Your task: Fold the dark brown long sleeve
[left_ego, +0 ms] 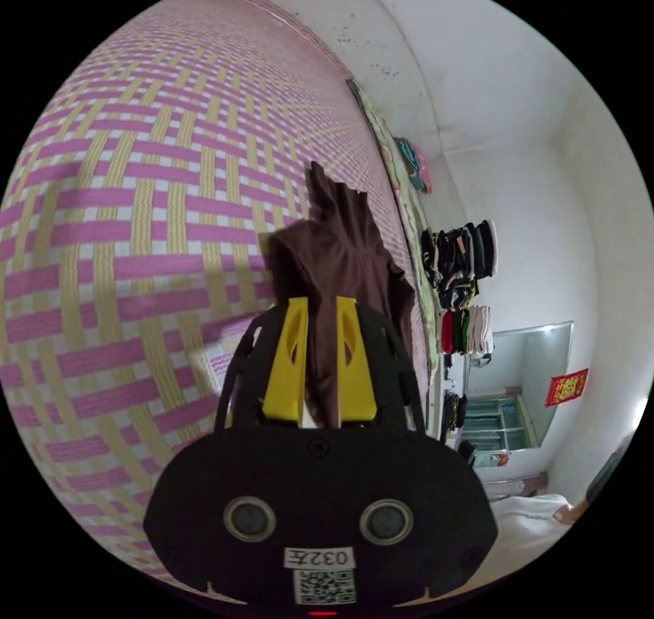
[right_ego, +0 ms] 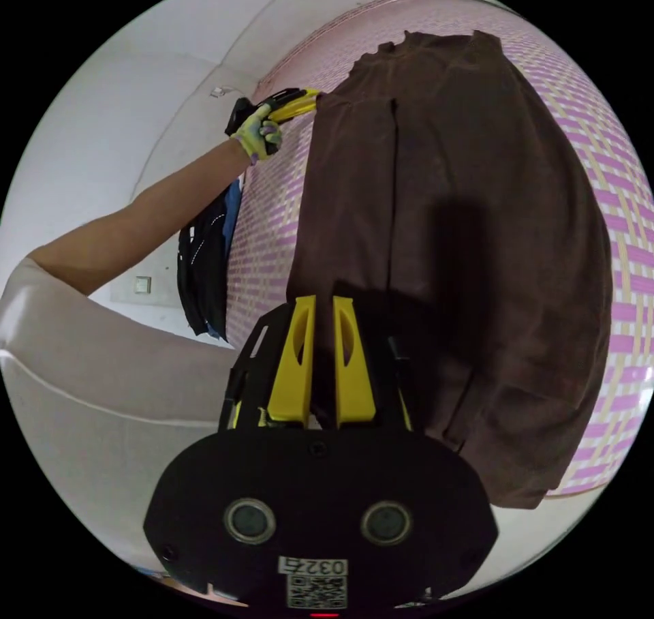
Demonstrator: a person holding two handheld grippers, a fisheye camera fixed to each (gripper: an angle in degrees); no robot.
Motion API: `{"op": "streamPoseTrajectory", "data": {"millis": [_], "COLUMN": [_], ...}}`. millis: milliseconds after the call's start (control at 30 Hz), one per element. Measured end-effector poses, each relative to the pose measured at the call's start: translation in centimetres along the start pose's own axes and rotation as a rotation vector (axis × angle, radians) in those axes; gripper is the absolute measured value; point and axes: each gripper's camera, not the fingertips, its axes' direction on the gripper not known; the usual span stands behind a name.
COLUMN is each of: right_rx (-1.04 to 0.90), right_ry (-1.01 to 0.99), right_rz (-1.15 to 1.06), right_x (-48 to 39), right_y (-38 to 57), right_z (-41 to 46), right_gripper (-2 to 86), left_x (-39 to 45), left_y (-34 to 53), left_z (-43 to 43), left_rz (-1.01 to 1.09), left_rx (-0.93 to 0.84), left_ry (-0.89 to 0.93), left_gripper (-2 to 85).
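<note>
Jaws of both grippers pinching brown shirt [right_ego: 449,237], gloved hand [right_ego: 257,135] outstretched

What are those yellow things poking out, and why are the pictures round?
Those yellow fingers belong to a grabbing tool a person holds, one in each hand. A small round-eyed camera rides on each tool, so you get a left picture and a right picture. Both tools pinch the dark brown long sleeve shirt, which spreads over a pink and yellow woven mat. In the right picture you see that tool's own fingers, and farther off the person's gloved hand holding the other tool.
</note>
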Motion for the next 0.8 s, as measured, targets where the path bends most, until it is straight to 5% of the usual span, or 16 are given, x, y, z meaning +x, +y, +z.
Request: {"op": "streamPoseTrajectory", "data": {"millis": [167, 333, 500, 800], "right_rx": [-0.058, -0.070, -0.128, -0.073], "right_ry": [0.003, 0.003, -0.041, 0.004], "right_rz": [-0.030, -0.023, 0.023, 0.025], "right_x": [-0.2, 0.3, 1.5, 1.7], "right_y": [-1.0, -1.4, -1.3, 0.3], "right_z": [1.8, 2.1, 3.8, 2.4], "right_gripper": [5.1, 5.1, 5.4, 5.7], "left_x": [0.6, 2.8, 0.6, 4.2], "left_y": [-3.1, -5.8, -7.7, -2.3], "left_z": [2.0, 0.8, 5.3, 1.0], "left_rz": [0.093, 0.228, 0.095, 0.125], "left_rx": [-0.153, -0.060, -0.222, -0.008], "left_ry": [-0.063, 0.143, -0.010, 0.076], "left_gripper": [1.0, -0.9, -1.0, 2.0]}}
